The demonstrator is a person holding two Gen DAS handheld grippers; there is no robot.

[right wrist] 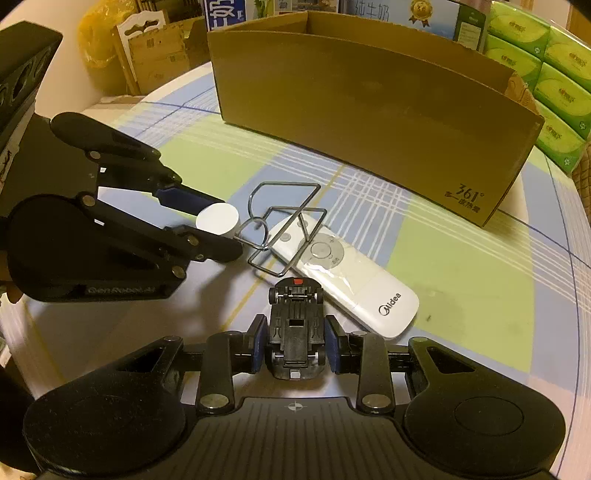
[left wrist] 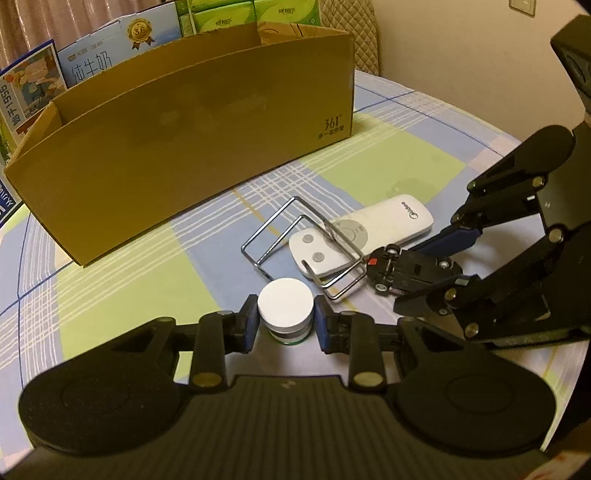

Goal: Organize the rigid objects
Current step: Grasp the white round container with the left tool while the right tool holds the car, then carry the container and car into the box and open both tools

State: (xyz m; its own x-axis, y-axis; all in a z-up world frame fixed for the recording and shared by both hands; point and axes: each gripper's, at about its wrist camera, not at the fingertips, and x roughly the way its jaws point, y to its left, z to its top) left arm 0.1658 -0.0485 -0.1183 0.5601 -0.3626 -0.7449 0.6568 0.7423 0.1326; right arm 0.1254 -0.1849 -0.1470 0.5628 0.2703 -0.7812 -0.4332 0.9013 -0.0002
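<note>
My left gripper is shut on a small jar with a white lid, low over the checked tablecloth; it also shows in the right wrist view. My right gripper is shut on an upside-down black toy car, which the left wrist view shows too. A white Midea remote lies between them with a bent chrome wire rack resting on its button end. An open cardboard box stands behind.
Milk cartons and green tissue packs are stacked behind the box. A quilted chair back stands at the table's far side. The round table edge curves near the right gripper.
</note>
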